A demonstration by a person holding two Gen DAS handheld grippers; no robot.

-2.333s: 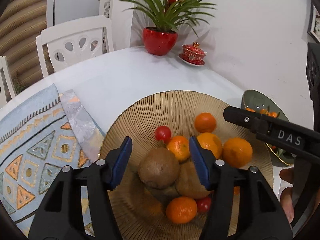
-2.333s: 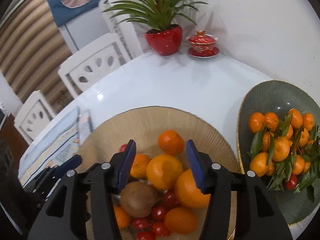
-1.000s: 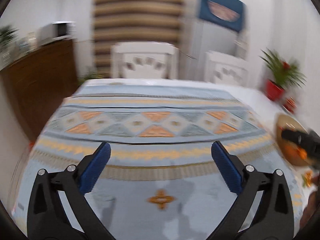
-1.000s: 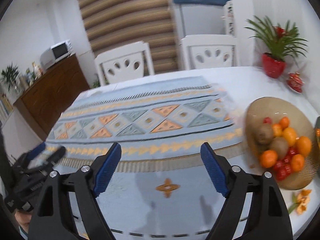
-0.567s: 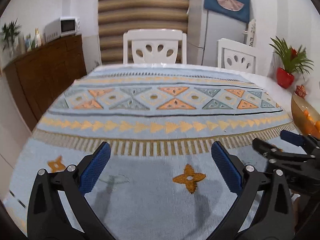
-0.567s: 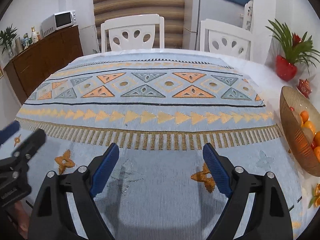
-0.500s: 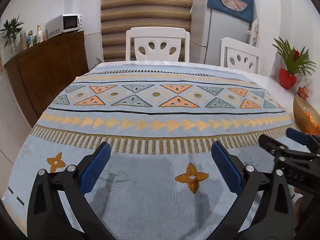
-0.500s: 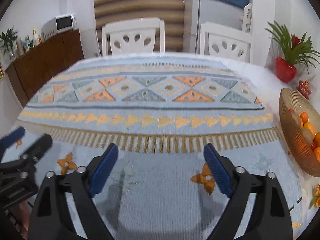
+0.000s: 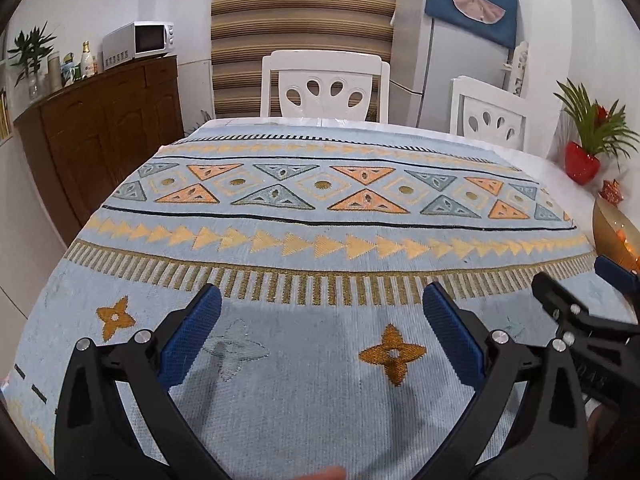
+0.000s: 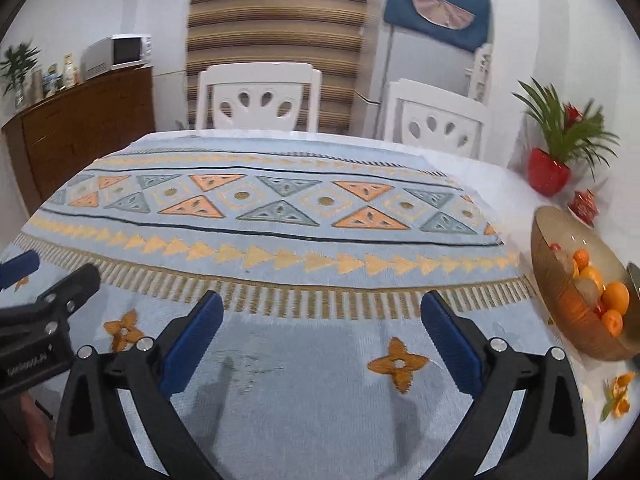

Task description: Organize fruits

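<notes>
two chairs [image 9: 325, 84], one fruit bowl [image 10: 560, 300]; perhaps four oranges [image 10: 615, 297]

A home dining room.
White chairs [image 9: 325, 85], a fridge [image 9: 452, 40], a microwave [image 9: 138, 43] on a wooden sideboard [image 9: 100, 128].

Your dining room, seen across the table

At twelve o'clock you face a white chair [image 9: 325, 84] before a striped blind [image 9: 302, 20]; a second chair [image 9: 490, 114] and a fridge [image 9: 460, 44] under a blue cover sit at one o'clock. At ten o'clock a wooden sideboard [image 9: 100, 128] carries a microwave [image 9: 138, 43]. A patterned blue cloth [image 9: 320, 208] covers the table.
</notes>
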